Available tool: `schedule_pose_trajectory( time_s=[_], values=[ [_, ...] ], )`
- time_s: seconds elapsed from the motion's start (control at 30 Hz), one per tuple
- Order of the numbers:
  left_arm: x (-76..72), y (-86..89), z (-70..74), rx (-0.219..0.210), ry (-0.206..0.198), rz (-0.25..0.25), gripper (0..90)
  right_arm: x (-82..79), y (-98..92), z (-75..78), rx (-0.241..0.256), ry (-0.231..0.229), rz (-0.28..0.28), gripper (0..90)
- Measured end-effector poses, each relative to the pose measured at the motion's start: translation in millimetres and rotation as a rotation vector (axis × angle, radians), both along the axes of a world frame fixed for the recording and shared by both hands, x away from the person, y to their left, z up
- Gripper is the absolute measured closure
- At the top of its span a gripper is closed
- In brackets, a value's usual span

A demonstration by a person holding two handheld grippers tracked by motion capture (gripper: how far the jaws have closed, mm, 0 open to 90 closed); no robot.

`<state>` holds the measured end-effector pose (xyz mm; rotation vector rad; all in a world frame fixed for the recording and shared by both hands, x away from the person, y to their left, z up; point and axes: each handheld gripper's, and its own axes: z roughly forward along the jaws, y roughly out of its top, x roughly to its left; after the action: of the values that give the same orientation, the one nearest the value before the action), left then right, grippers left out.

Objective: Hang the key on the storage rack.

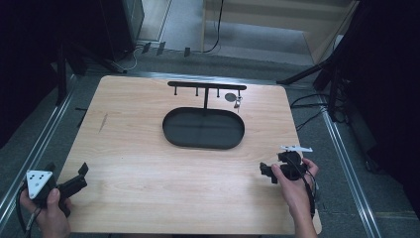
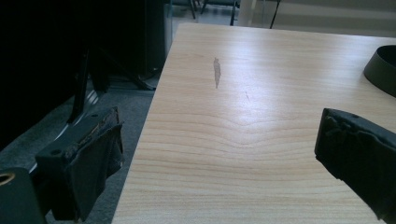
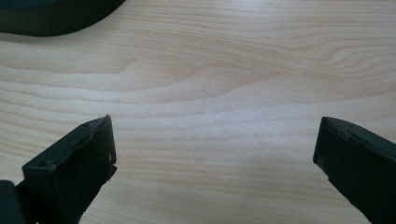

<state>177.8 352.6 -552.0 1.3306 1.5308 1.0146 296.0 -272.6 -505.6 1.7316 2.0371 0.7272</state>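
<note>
While both hands rest at the near edge of the wooden table [image 1: 148, 148], the left gripper [image 1: 74, 179] and right gripper [image 1: 267, 172] hold their jaws wide apart, clamping nothing (bare wood between them); beyond both lies the black oval tray [image 1: 171, 130], a small key [image 1: 238, 103] hanging from its rack [image 1: 206, 86].

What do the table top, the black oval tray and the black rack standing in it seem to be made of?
The pale table top looks like wood or wood-grain laminate: grain lines run across it, with a soft sheen. The black oval tray looks like matte metal or plastic; its thin rim does not settle which. The thin black T-shaped rack with pegs is probably painted metal.
</note>
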Motion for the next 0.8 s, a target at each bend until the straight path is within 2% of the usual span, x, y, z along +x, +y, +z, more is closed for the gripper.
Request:
schedule_pose_trajectory(
  time_s=[0.1,0.17,0.37,0.53,0.63,0.8],
  values=[
    [0.2,-0.1,0.1,0.004,0.004,-0.001,1.5,-11.0,-7.0,-9.2,0.017,-0.037,-0.006,0.0],
    [0.2,-0.3,0.0,0.006,0.000,-0.002,1.5,-19.0,-12.8,-15.4,0.021,-0.079,-0.012,0.0],
    [0.3,-0.4,0.0,0.006,0.000,-0.001,1.5,-41.0,-32.9,-26.4,0.088,-0.202,-0.054,0.0],
    [-0.2,-1.0,0.0,0.012,-0.002,0.000,1.5,-55.2,-43.8,-39.3,0.115,-0.253,-0.084,0.0],
    [-0.2,-1.1,0.0,0.014,-0.002,0.000,1.5,-64.1,-48.5,-36.9,0.148,-0.322,-0.090,0.0],
    [-0.2,-0.3,-0.1,0.003,-0.003,0.003,1.5,-69.4,-49.4,-38.7,0.173,-0.370,-0.113,0.0]
  ],
)
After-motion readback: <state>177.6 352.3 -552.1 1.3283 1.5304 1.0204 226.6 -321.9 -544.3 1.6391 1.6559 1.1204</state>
